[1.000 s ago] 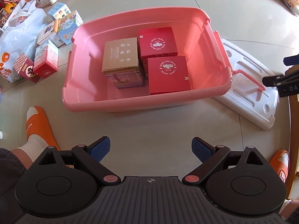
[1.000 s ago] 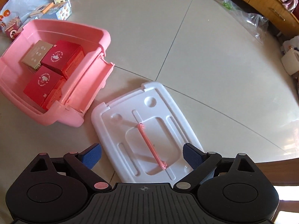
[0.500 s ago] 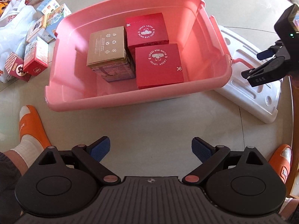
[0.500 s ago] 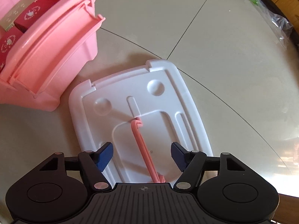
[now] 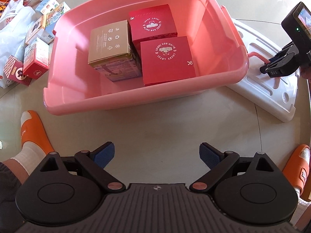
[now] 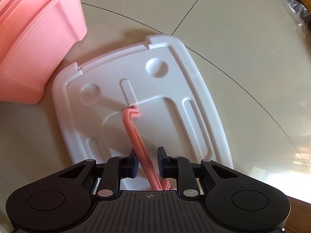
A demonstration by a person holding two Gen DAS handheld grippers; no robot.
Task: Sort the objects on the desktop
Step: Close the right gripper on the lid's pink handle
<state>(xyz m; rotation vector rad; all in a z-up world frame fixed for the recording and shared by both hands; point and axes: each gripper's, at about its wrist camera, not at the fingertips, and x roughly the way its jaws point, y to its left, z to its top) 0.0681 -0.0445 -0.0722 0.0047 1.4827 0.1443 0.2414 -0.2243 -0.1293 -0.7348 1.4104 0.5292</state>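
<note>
Pink and thin, the plastic carrying handle (image 6: 136, 136) of the white moulded plastic lid (image 6: 198, 89) stands up from the lid's middle and runs between the blue-padded jaws of the right gripper (image 6: 148, 164). Those jaws have just been closing and now stand narrow around the handle; the left pad (image 6: 135, 165) looks to be against it, while a small gap shows on the other side, so a firm pinch cannot be confirmed. The lid lies flat on the pale tiled floor (image 6: 243, 29), its near corner just beside the end wall of the pink plastic storage bin (image 5: 136, 101), which holds two red cardboard boxes (image 5: 167, 60) and a beige cardboard box (image 5: 108, 42). The left gripper (image 5: 156, 155) hangs wide open and empty over bare floor in front of the bin's long side. The lid is probably light but broad and slightly flexible, so it is likely to swing or tilt under a single hold; the handle, being slim, smooth and hinged, may pivot or slip, and gripping near its middle should keep the lid balanced for lowering onto the bin's rim.
</note>
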